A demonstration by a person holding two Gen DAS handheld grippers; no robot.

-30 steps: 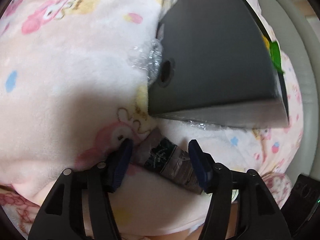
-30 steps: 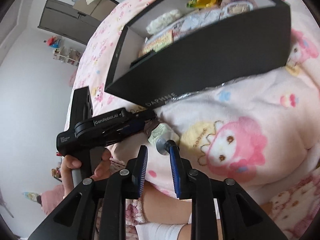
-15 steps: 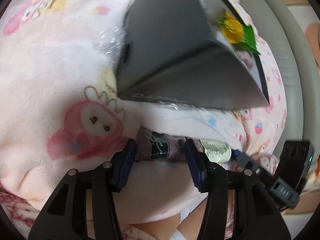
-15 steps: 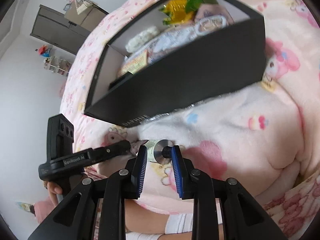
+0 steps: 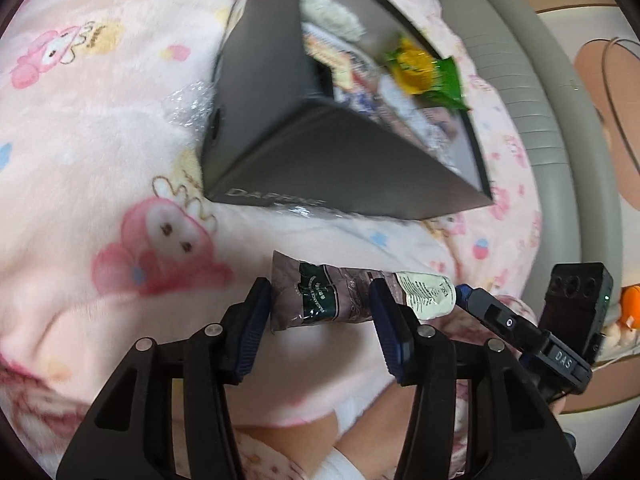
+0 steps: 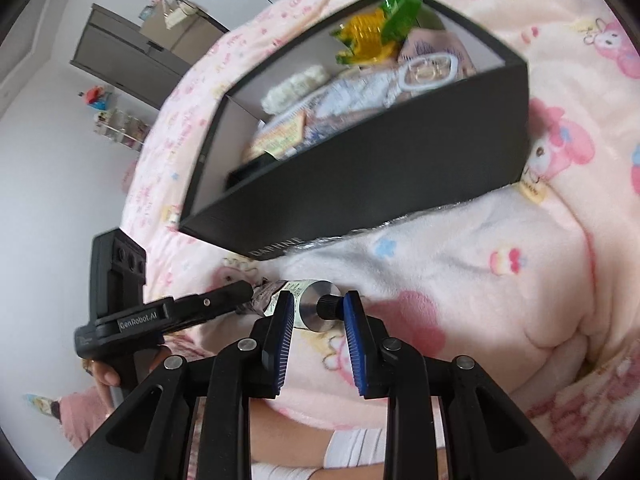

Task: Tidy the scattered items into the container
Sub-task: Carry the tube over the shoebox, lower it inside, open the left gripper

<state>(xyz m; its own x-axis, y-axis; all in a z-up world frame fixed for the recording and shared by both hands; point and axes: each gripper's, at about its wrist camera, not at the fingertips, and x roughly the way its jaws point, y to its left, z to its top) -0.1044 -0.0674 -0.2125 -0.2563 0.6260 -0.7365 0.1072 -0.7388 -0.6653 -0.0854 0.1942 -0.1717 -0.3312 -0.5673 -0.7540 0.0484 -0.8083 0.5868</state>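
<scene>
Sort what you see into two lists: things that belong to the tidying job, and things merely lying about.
Part of the job:
- tube, held between both grippers
- black box, already holding items
- left gripper
- right gripper

Just lying about:
- pink blanket underneath
- bubble wrap beside the box
- grey cabinet far behind

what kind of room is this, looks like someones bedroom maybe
Most likely a bedroom: a fluffy pink cartoon-print blanket covers a bed-like surface, a dark wardrobe stands against the white wall, and a small shelf of trinkets sits nearby.
</scene>
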